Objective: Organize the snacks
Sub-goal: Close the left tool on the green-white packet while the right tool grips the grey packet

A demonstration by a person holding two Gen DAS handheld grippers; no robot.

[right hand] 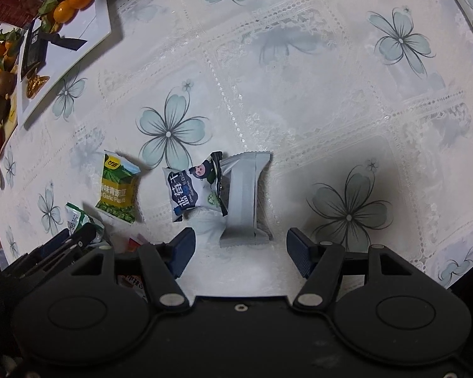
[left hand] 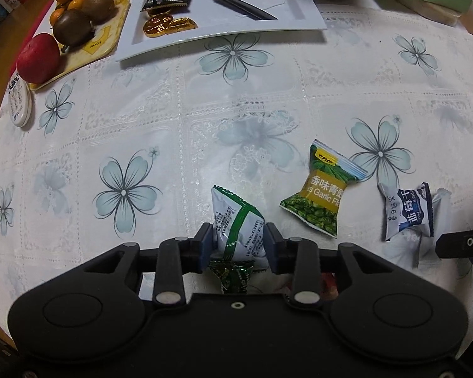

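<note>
The green-and-yellow pillow packet of peas [left hand: 326, 195] lies flat on the white flowered plastic tablecloth [left hand: 142, 119], and it serves here as the landmark. Its front reads "Garlic Fla…" under Chinese characters, of which "香味青" is clear. Just left of it, the white foil packet with green stripes [left hand: 236, 226] stands between the pads of the left gripper [left hand: 238, 242]. The jaws are half wide and do not seem to press it, so it is probably being set down on a dark green wrapper [left hand: 231, 275], where a pile seems to be forming. Right of the pea packet lies a white-and-blue packet marked "蓝莓干" [right hand: 192, 189], overlapping a plain grey-white packet [right hand: 244, 198]. The right gripper [right hand: 239, 249] hangs over the grey one, wide and empty, probably to take it next.
</note>
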